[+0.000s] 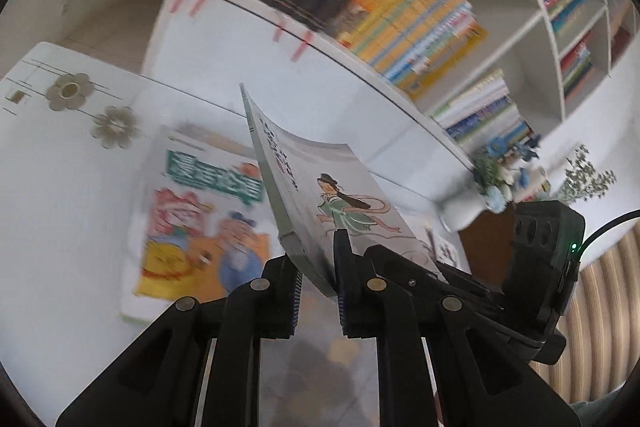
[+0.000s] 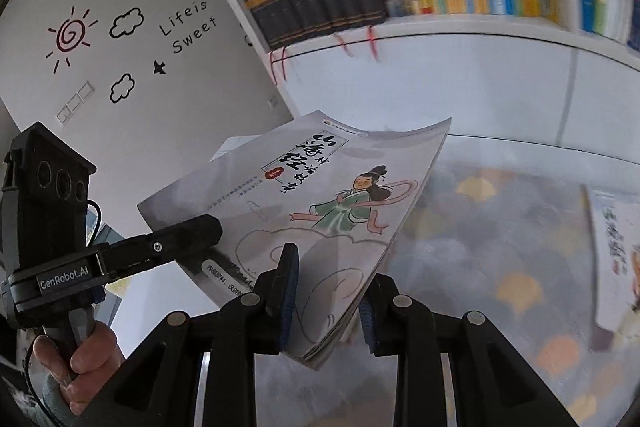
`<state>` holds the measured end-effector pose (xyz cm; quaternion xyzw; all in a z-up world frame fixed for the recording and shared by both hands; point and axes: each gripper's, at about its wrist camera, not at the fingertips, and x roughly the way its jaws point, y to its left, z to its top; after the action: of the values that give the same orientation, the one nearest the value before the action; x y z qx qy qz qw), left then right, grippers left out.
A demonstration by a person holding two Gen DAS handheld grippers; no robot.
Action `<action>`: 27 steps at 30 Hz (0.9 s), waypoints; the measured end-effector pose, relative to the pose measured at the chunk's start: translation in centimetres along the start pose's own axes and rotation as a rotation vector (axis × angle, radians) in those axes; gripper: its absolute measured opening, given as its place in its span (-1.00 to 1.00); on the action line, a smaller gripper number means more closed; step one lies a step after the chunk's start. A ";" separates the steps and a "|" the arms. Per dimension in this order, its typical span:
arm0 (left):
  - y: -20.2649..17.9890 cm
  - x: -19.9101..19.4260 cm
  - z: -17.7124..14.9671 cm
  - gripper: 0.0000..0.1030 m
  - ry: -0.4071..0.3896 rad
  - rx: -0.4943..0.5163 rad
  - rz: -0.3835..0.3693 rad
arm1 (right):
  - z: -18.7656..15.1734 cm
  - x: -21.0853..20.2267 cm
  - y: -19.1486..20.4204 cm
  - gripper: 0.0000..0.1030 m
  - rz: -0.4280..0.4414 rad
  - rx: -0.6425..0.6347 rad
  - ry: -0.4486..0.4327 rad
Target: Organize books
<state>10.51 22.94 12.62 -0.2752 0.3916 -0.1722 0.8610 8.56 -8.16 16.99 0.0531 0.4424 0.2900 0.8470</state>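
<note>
A thin grey book [image 1: 320, 195] with a painted figure in green on its cover is held off the table, tilted, by both grippers. In the left wrist view my left gripper [image 1: 318, 267] is shut on its lower edge, and my right gripper [image 1: 380, 253] clamps the same book from the right. In the right wrist view my right gripper [image 2: 328, 287] is shut on the grey book [image 2: 320, 195] at its near corner. My left gripper [image 2: 208, 227] pinches the book's left corner, with a person's hand [image 2: 80, 351] on its handle.
A colourful picture book [image 1: 192, 219] lies flat on the white table [image 1: 60, 187]. Another grey book [image 2: 616, 255] lies at the right on a leaf-patterned cover [image 2: 500, 227]. Behind stands a white bookshelf [image 1: 360, 63] packed with upright books, with a vase of blue flowers [image 1: 500, 171] on the right.
</note>
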 end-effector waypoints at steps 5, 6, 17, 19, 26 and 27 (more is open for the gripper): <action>3.2 1.4 0.0 -0.77 0.015 -0.045 0.022 | 1.1 3.5 0.6 -0.49 0.002 -0.017 0.039; 3.8 1.6 -0.1 -0.77 0.020 -0.052 0.025 | 1.1 4.2 0.6 -0.49 0.000 -0.021 0.049; 8.5 2.7 -2.8 -0.67 0.074 -0.158 0.138 | 0.1 9.4 0.5 -0.47 0.004 -0.027 0.171; 9.5 2.5 -3.5 -0.67 0.087 -0.187 0.152 | -0.5 10.1 0.5 -0.47 0.009 -0.016 0.200; 10.3 1.0 -5.3 -0.67 0.109 -0.188 0.201 | -1.6 11.5 0.3 -0.45 0.013 0.006 0.243; 10.2 0.8 -5.4 -0.67 0.112 -0.176 0.211 | -1.8 11.4 0.2 -0.45 0.014 0.010 0.245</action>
<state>7.64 28.75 3.05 -0.2971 0.4794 -0.0610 0.8235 12.15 -2.15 7.78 0.0245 0.5438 0.2978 0.7842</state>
